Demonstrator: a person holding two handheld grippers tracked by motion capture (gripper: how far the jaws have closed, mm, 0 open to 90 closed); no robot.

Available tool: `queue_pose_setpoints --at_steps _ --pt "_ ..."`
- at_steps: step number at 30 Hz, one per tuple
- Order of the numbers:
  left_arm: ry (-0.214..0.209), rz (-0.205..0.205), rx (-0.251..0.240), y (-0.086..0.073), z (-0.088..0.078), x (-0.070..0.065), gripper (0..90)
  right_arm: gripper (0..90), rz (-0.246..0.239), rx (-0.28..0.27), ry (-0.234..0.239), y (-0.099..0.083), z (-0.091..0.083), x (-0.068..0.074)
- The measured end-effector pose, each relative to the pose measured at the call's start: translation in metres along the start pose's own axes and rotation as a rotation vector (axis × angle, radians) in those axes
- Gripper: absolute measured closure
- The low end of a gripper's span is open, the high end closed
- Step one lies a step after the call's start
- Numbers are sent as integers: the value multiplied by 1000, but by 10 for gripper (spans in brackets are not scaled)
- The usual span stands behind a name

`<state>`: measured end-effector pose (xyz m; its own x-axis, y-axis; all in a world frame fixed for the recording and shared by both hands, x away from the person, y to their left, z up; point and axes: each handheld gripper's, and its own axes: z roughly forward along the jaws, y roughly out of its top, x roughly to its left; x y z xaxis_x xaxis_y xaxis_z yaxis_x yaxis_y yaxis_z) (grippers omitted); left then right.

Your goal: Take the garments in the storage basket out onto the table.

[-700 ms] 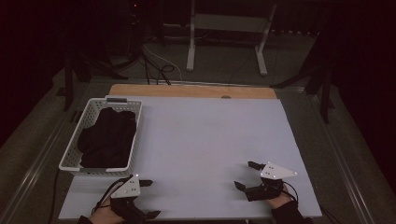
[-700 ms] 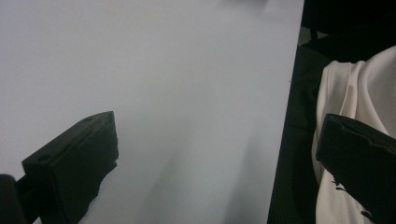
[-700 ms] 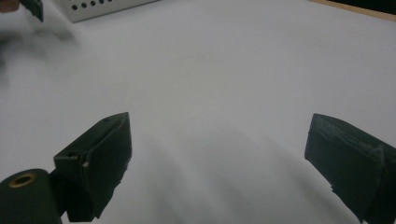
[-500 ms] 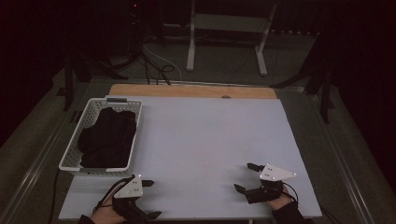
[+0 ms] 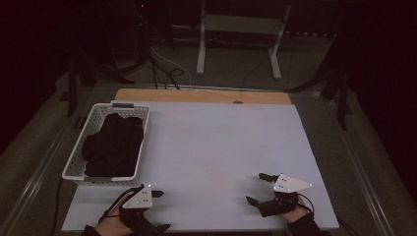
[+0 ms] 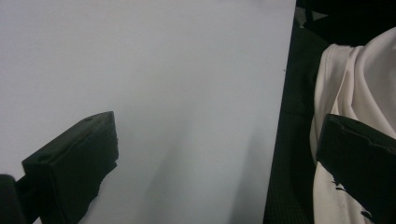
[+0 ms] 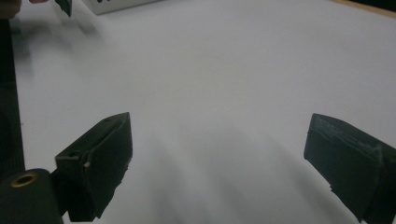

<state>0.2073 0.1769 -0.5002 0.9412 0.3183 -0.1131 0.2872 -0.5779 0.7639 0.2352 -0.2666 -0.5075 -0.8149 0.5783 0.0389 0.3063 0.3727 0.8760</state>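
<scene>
Left to right we see a crumpled black garment [image 5: 113, 147] heaped in the white slatted basket [image 5: 142, 147] at the table's [image 5: 221, 147] left edge, left gripper [image 5: 160, 210] just below it gaping empty, right gripper [image 5: 256, 188] likewise wide apart, empty.

From the high view we look forward and down over the near edge of the white table [image 5: 216, 147], far enough back to take in the whole top, the basket [image 5: 76, 167] at its left and the dark floor beyond. The left gripper view sits low and close to the tabletop [image 6: 140, 70], looking along its two jaws toward the table's near edge, where a white garment [image 6: 355, 79] on the person shows just past it. The right gripper view is equally low and close, facing across the bare surface [image 7: 224, 70] toward the basket's corner [image 7: 116, 4]. All three views share the white tabletop.
</scene>
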Motion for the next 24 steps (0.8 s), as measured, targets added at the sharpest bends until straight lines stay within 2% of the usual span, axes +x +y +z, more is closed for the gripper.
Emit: queue_pose_setpoints --at_steps 9,10,12,16,24 --pt "-33 -4 20 4 -2 -2 0 83 -6 -12 5 4 0 3" --pt "-51 -6 33 7 -2 -3 0 83 -3 -18 7 4 -1 3" --pt "-41 4 45 9 -2 -4 0 83 0 -21 4 5 -1 3" --pt "-52 15 51 13 -4 -6 0 97 -13 -31 -11 6 -3 5" --pt "-46 36 49 25 -14 -5 0 96 -7 -41 -19 7 -4 4"
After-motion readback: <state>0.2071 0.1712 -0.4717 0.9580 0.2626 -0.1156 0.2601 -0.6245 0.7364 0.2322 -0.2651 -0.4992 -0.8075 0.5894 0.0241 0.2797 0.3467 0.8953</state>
